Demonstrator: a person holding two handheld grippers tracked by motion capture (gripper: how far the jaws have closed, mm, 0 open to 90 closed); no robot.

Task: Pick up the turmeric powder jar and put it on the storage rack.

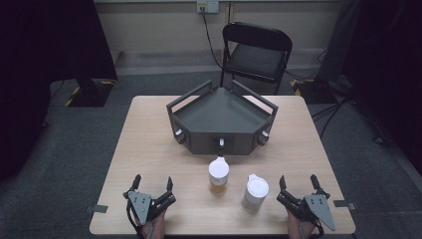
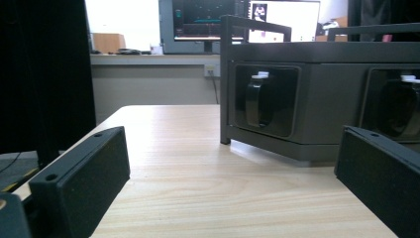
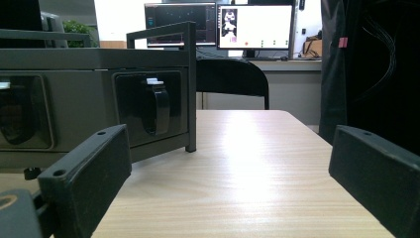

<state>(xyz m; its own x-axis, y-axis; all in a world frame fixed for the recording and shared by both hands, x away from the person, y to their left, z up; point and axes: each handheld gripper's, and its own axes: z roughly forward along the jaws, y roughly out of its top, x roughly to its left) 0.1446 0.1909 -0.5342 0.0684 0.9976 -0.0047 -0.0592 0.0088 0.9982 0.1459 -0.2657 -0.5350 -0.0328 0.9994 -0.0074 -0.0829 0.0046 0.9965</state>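
**Both tongs spread at the near edge, cups between them**

I hold my left gripper (image 1: 153, 183) low at the near-left part of the wooden table (image 1: 149, 144), jaws spread wide with bare tabletop between them. My right gripper (image 1: 298, 183) sits at the near right, likewise released and gripping nothing. Between the two stand a cup with amber liquid (image 1: 218, 175) and, just to its right, a white lidded cup (image 1: 255, 192), close together and apart from either tong. Behind them rests the dark grey angled tray (image 1: 221, 117), its front panels carrying round knobs (image 2: 257, 101).
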